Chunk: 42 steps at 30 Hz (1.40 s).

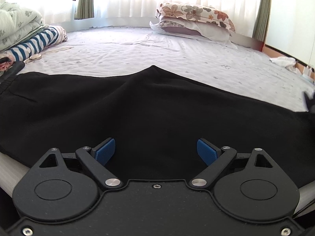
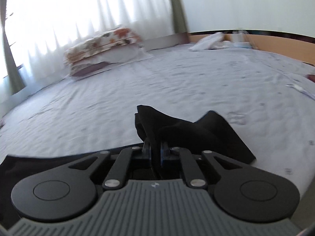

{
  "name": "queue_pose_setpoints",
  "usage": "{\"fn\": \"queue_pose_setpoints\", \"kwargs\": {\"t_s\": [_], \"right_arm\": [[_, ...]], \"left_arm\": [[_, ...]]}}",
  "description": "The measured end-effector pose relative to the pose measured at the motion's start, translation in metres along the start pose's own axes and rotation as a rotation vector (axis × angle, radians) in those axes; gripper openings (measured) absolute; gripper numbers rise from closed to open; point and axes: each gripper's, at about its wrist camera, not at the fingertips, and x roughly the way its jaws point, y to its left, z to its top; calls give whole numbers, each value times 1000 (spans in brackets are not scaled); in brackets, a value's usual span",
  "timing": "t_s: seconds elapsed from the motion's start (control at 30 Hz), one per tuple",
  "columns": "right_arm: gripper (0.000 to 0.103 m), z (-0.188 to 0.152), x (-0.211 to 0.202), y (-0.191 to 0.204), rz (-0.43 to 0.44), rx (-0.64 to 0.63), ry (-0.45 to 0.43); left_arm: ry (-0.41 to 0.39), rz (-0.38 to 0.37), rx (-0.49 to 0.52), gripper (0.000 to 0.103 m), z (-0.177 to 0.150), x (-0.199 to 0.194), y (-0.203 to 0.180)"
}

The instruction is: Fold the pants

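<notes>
Your right gripper (image 2: pixel 155 151) was clamped tight on a bunched fold of the black pants (image 2: pixel 189 133), cloth sticking up past the blue pads in soft peaks at frame centre. Your left gripper (image 1: pixel 156 151) sat wide apart, tilted down, ribbed blue pads (image 1: pixel 105 150) hovering over the pants (image 1: pixel 137 108), gripping nothing. The pants lay spread across the lower half, matte and smooth, on the pale, wrinkly printed bedsheet (image 1: pixel 137 47). Floral pillows (image 1: pixel 196 15) were stacked upper right, a striped cloth (image 1: pixel 39 41) far left.
</notes>
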Motion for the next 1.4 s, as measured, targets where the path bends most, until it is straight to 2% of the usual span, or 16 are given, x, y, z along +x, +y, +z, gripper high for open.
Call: {"fn": "queue_pose_setpoints", "kwargs": {"t_s": [0.1,0.2,0.33,0.43,0.5,0.57,0.7,0.83,0.9,1.0,1.03,1.07,1.13,1.27,1.4], "right_arm": [[10,-28,-3,67,184,-171,74],[11,-60,-8,112,335,-298,156],[11,-83,-30,143,356,-454,108],[13,-79,-37,144,447,-404,131],[40,-83,-42,144,487,-394,140],[62,-86,-44,142,506,-399,153],[73,-88,-62,129,534,-398,120],[81,-85,-81,111,496,-401,71],[83,-82,-89,101,458,-403,53],[85,-78,-99,84,379,-399,23],[85,-77,-101,78,351,-392,11],[85,-75,-104,71,313,-378,-5],[85,-70,-106,58,251,-343,-34],[86,-62,-97,40,130,-300,-64],[86,-64,-80,39,40,-324,-51]], "left_arm": [[-10,-15,-52,90,2,-4,11],[-23,-40,-99,90,3,-9,22],[-54,-73,-143,90,6,-16,30],[-77,-112,-154,90,10,-21,31],[-96,-143,-139,91,14,-25,27],[-108,-177,-105,91,18,-27,20],[-87,-279,-15,92,23,-22,-1],[-34,-424,65,96,21,-6,-30],[15,-487,56,97,18,10,-44],[101,-519,15,95,18,36,-59],[118,-507,11,81,18,42,-62],[109,-483,18,54,17,43,-65],[106,-454,44,23,17,41,-68],[65,-425,34,21,11,17,-59],[29,-310,24,21,0,-7,-45]]}}
